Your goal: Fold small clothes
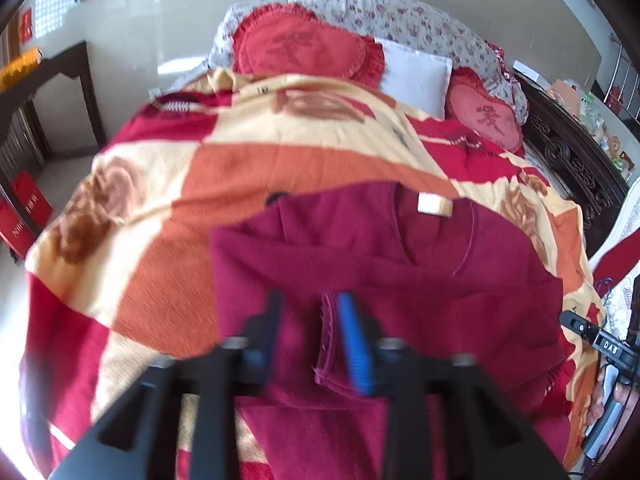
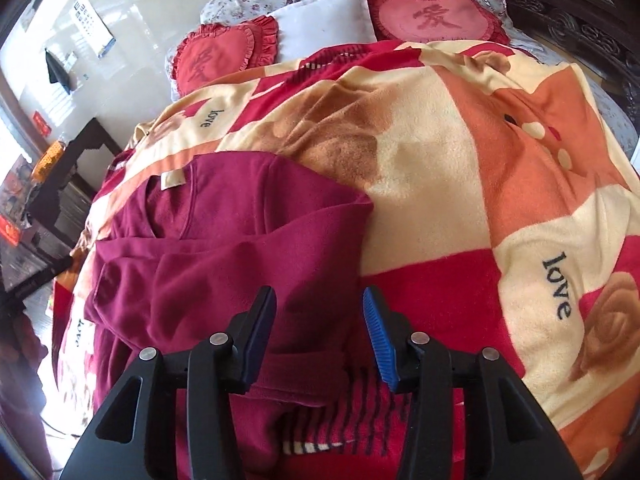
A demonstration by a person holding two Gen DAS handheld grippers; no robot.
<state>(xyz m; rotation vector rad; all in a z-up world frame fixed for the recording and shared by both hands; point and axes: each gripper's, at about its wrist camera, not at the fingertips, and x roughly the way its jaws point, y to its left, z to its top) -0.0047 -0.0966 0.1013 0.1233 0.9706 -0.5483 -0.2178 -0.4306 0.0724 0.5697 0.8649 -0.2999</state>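
A maroon V-neck top with a cream neck label lies flat on the bed, its sleeves folded across the body. My left gripper hovers over the top's near left part, jaws apart. A sleeve cuff lies between them beside the blue pad, and nothing is pinched. In the right wrist view the top lies to the left. My right gripper stands open above its right edge, with only cloth under the gap.
A fleece blanket in red, orange and cream squares covers the bed. Heart-shaped red cushions and a white pillow lie at the head. A dark carved bed frame runs along the right, a dark side table stands left.
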